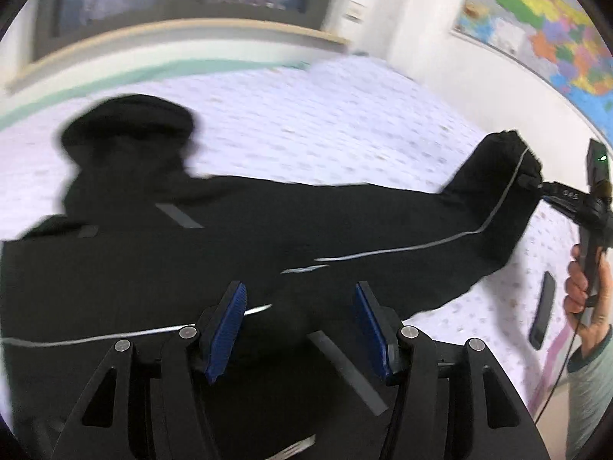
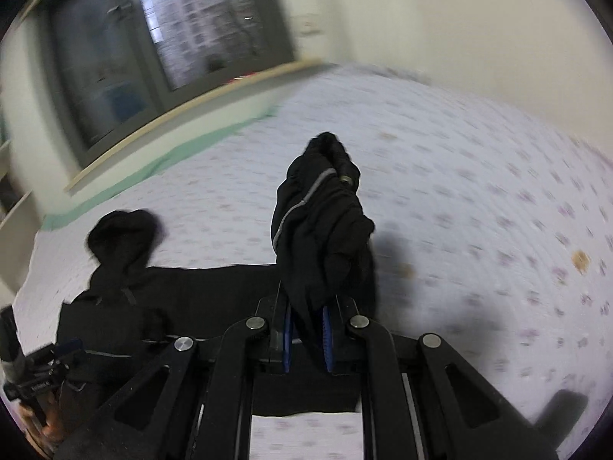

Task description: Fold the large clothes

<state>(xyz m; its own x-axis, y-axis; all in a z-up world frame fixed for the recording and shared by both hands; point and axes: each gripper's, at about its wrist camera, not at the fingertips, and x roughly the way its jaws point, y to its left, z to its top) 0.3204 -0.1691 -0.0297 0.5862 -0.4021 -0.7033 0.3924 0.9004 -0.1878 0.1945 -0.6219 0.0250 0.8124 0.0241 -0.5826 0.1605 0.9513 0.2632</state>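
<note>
A black hooded jacket (image 1: 237, 230) with thin grey piping lies spread on the bed, hood (image 1: 130, 126) toward the window. My left gripper (image 1: 299, 326) is open just above the jacket's body, its blue pads (image 1: 226, 326) apart. My right gripper (image 2: 308, 339) is shut on the jacket's sleeve (image 2: 322, 222) and holds the cuff end lifted off the bed. In the left wrist view the right gripper (image 1: 536, 186) pinches the sleeve end (image 1: 505, 161) at the far right. The left gripper (image 2: 57, 349) shows at the lower left of the right wrist view.
The bed has a white sheet with small purple flowers (image 1: 325, 122) and a green strip (image 2: 161, 161) by the window sill. A dark phone (image 1: 542, 310) lies on the bed near the right hand. A wall map (image 1: 544, 19) hangs at right.
</note>
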